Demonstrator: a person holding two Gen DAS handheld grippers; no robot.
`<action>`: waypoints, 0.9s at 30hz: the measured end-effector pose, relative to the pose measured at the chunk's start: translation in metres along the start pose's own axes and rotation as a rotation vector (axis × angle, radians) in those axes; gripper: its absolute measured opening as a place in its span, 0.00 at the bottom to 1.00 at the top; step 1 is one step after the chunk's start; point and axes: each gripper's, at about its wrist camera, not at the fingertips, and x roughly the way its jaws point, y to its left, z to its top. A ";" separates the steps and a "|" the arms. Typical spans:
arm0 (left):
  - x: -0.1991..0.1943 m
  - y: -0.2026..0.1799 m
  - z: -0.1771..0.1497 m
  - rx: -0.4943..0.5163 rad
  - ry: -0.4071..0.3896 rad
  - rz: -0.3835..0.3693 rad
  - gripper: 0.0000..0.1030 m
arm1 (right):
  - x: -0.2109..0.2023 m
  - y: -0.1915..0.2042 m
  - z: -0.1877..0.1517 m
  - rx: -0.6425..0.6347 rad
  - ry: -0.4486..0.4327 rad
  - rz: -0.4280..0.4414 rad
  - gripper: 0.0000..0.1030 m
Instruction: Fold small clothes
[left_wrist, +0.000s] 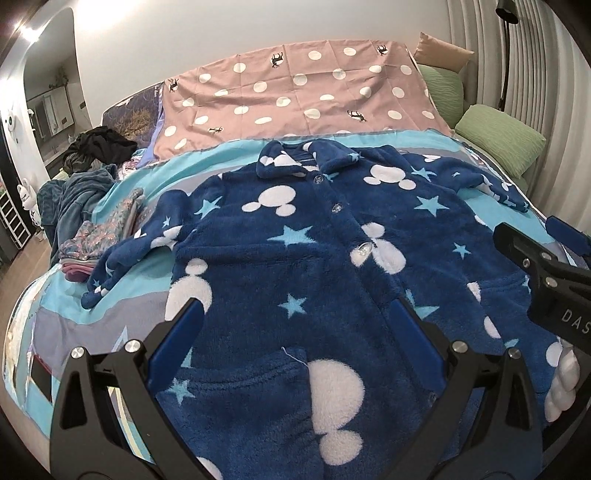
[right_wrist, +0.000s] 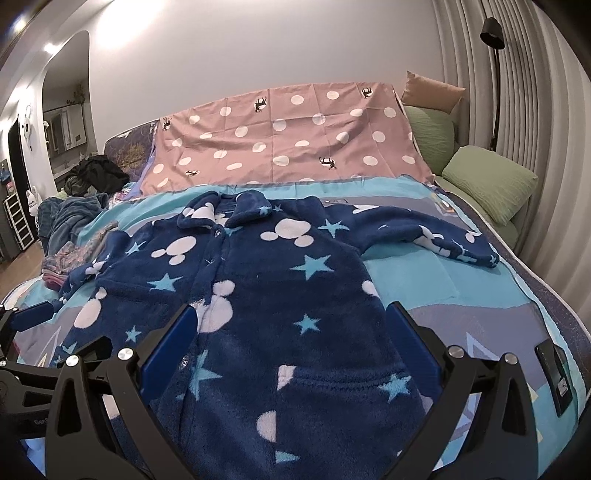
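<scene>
Navy fleece top (left_wrist: 295, 258) (right_wrist: 258, 295) spread flat, front up, on bed (left_wrist: 122, 199) (right_wrist: 424, 273), collar toward headboard edge, hem toward near edge. Buttoned down the middle; white mouse-head shapes and light-blue stars all over. Both sleeves out sideways: left sleeve (left_wrist: 125, 262) toward left edge of bed, right sleeve (right_wrist: 424, 236) toward right edge.

Left gripper (left_wrist: 299, 317) low over hem, left half of top. Jaws spread wide, nothing between them; blue pads over fleece, contact not discernible.

Right gripper (right_wrist: 291, 325) (left_wrist: 546, 254) low over hem, right half of top. Jaws likewise wide apart and empty. Seen from left wrist view at right of frame, white letters "DAS" legible on its black body, remainder cut off.

Pink dotted sheet (left_wrist: 303, 92) (right_wrist: 284, 140) across headboard end of bed, black animal figures printed on it. Green pillows (left_wrist: 498, 144) (right_wrist: 487, 181) at far right corner. Folded patterned clothes (left_wrist: 96, 236) (right_wrist: 74, 258) stacked at left edge, just beside left sleeve. Dark heap (left_wrist: 99, 147) (right_wrist: 96, 177) at far left corner. Phone (right_wrist: 556, 373) flat near right edge, screen text unreadable.
</scene>
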 end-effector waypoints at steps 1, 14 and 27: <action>0.000 0.000 0.000 0.002 0.000 0.001 0.98 | 0.000 0.000 0.000 0.001 0.001 0.000 0.99; 0.001 0.000 0.000 -0.002 -0.006 -0.010 0.98 | 0.000 0.000 -0.001 -0.006 -0.001 0.000 0.99; 0.003 -0.002 -0.001 0.005 -0.002 -0.013 0.98 | 0.003 -0.003 0.002 0.002 0.007 -0.004 0.99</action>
